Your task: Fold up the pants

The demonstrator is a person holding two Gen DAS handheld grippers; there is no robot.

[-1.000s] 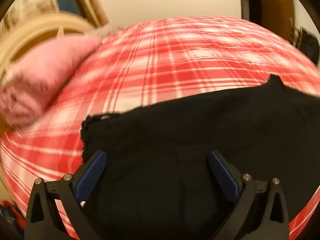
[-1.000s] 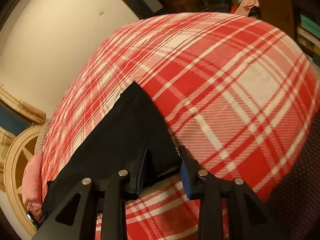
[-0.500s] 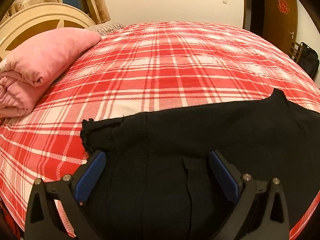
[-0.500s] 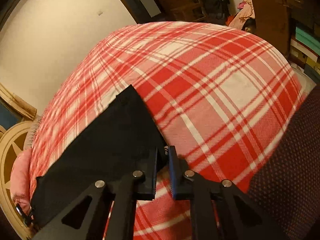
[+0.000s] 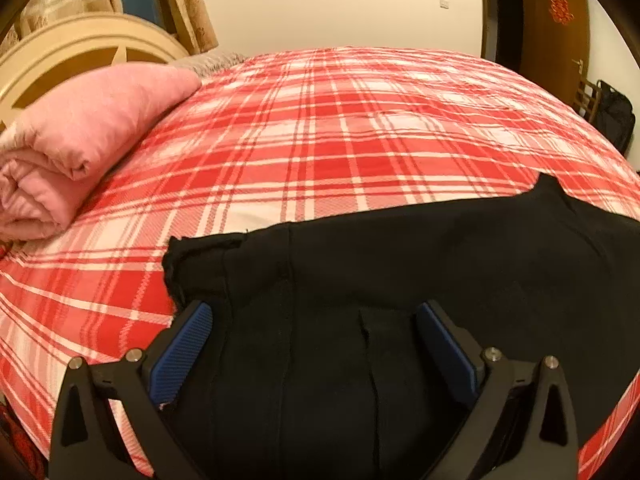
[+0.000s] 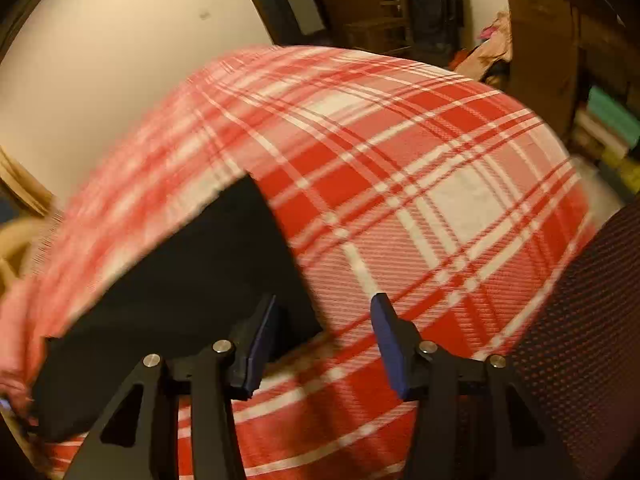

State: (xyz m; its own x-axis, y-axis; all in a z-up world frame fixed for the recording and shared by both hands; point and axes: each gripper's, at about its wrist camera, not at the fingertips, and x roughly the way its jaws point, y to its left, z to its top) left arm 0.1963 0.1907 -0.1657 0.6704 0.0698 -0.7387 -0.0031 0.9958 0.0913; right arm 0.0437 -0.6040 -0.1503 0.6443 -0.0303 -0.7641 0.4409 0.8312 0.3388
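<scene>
Left gripper [image 5: 312, 332] sat nearest the lens in its own view, jaws spread wide, blue pads [image 5: 182, 348] apart with black fabric showing between them; nothing was pinched. Whether the pads touched the cloth could not be told. The black pants [image 5: 400, 272] lay flat on the near part of the bed, across the red and white plaid sheet [image 5: 340, 140], with a rumpled edge toward the left and a pointed corner sticking up at the far right. Beyond the pants, bare plaid ran to the far side of the bed. A rolled pink blanket [image 5: 80, 148] lay at the left end against a cream headboard [image 5: 80, 44]. Farther back were the plain wall and a brown door [image 5: 556, 32] at right.

Right gripper [image 6: 324, 332] also had its jaws parted, holding nothing. Its left pad [image 6: 262, 336] was over or just beside the pants' corner edge, and its right pad hung over bare plaid. The pants [image 6: 180, 280] stretched away to the left in this view, motion-blurred along the far edge. A dark dotted fabric [image 6: 580, 320] filled the near right corner; what it was could not be told. Far back stood brown furniture [image 6: 540, 48] and clutter, blurred.
</scene>
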